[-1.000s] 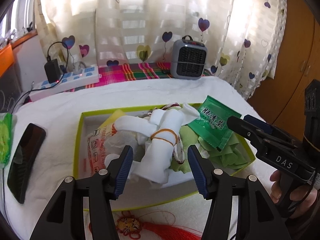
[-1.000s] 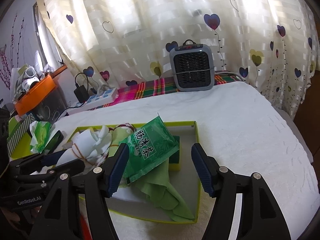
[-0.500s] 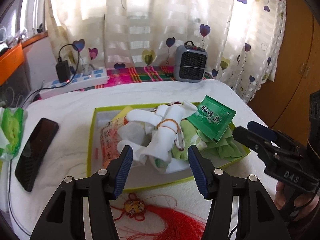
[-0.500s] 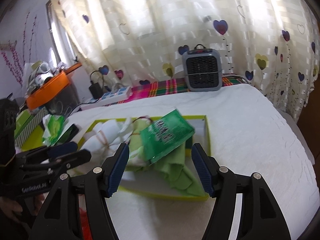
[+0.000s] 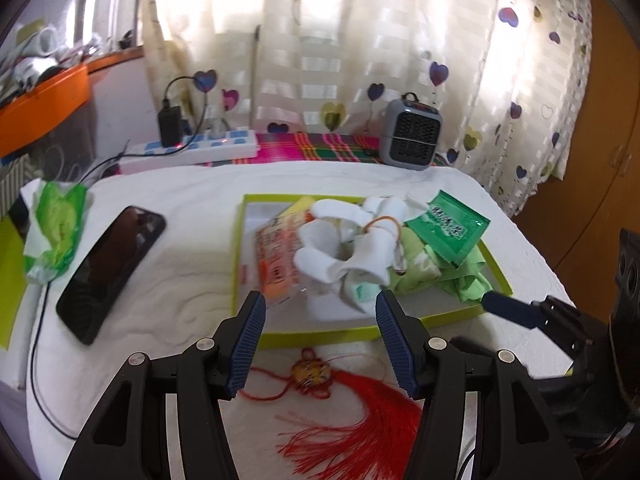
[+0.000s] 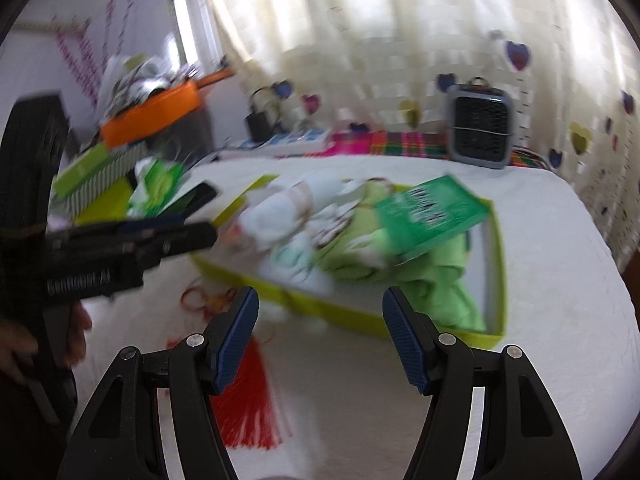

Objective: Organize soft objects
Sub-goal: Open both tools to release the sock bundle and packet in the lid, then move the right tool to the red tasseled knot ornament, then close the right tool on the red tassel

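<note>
Both tools are seen wide open and empty: the left tool [image 5: 320, 340] and the right tool [image 6: 320, 336] are held short of the green tray [image 5: 360, 332], centre frame, where the white cloth [image 5: 344, 252] is piled.

Ahead of you, daylight glows through the cream heart-print curtain [image 5: 360, 60], with a wooden wardrobe [image 5: 600, 160] to its right and a small grey heater [image 5: 410, 138] below.

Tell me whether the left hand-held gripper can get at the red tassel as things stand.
Probably yes. The left hand-held gripper is open and empty, and the red tassel lies uncovered on the white bedspread just below its fingertips, outside the green-rimmed box.
</note>
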The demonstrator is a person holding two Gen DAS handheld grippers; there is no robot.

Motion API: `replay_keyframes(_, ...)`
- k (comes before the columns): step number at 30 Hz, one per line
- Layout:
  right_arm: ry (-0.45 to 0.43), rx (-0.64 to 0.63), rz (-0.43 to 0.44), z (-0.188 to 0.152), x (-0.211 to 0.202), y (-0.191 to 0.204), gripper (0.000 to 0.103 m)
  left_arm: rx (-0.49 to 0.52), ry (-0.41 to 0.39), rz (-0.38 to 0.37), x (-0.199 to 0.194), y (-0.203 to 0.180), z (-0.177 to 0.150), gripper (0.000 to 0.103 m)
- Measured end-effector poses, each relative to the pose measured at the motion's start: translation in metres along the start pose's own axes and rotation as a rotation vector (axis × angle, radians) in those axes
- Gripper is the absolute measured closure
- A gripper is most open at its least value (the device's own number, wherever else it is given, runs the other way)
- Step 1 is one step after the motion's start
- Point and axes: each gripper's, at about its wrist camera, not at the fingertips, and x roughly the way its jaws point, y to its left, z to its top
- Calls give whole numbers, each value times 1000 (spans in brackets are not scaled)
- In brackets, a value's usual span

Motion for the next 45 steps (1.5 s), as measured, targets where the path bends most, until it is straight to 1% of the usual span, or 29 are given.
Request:
replay_keyframes(6,53,-30,59,-5,14,16,38,-20,9,16,-5,10,-8,46)
replay_keyframes(11,97,-81,84,-9,26,31,38,-35,20,25,-7,17,-14,46)
replay_keyframes(14,127,-109,86,-12,35,36,38,-47,21,30,-9,21,-18,46)
replay_keyframes(17,160,-133,94,-14,47,43,38,-62,25,55,-11,28,-24,46)
replay_keyframes(22,197,-178,81,-17,61,53,38,-96,42,57,-9,40,-30,46)
replay_keyframes(24,204,-191,78,-19,63,55,39,-101,44,55,-9,42,-32,46)
replay_keyframes(27,226,-202,58,-20,69,57,53,-102,44,48,-9,42,-33,46)
replay_keyframes(28,219,-220,24,-21,69,58,61,-101,44,45,-9,42,-33,46)
replay_keyframes(29,218,-227,11,-21,69,58,64,-99,44,44,-9,41,-33,46)
replay_keyframes(31,217,-220,9,-21,69,57,67,-95,49,41,-8,40,-32,46)
replay_keyframes(33,213,-220,3,-22,68,56,73,-89,52,38,-6,38,-32,46)
replay_keyframes(34,211,-227,5,-22,67,57,82,-86,53,35,-6,37,-31,46)
replay_keyframes(35,210,-233,5,-22,66,58,88,-82,55,33,-5,36,-31,46)
replay_keyframes(39,205,-241,4,-23,64,60,90,-67,63,26,-1,30,-31,46)
replay_keyframes(45,179,-178,13,-20,54,48,91,-70,75,16,4,28,-28,46)
